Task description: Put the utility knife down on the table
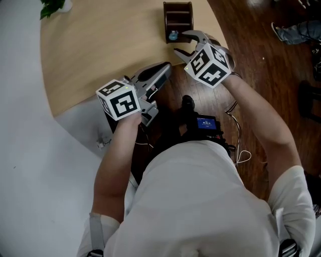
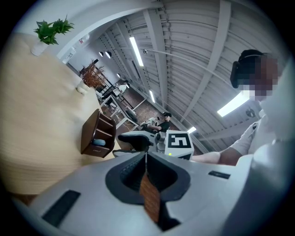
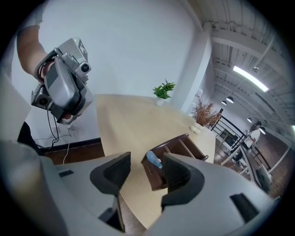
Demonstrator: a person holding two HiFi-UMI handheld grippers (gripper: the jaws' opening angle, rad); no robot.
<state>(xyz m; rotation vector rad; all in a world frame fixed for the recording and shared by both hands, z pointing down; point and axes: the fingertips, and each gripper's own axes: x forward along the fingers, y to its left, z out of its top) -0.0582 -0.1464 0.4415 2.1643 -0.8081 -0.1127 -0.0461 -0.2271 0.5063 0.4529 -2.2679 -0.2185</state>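
While the left gripper (image 2: 145, 156) has its jaws closed together, the right gripper (image 1: 183, 43) holds its jaws wide and empty beside a dark-brown wooden organiser (image 1: 178, 21)

surface: light wooden table (image 1: 100, 45) | on it: brown organiser box (image 1: 178, 20) near its edge | potted plant (image 1: 52, 6) at far side

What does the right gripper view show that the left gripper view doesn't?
Only the right gripper view: the left gripper held in a hand, and the right gripper's own jaws standing apart with nothing gripped.
Only the left gripper view: the right gripper with its marker cube, and the left gripper's own jaws closed together.
Both: the table, the brown organizer with a blue item inside, and the plant at the table's far end.
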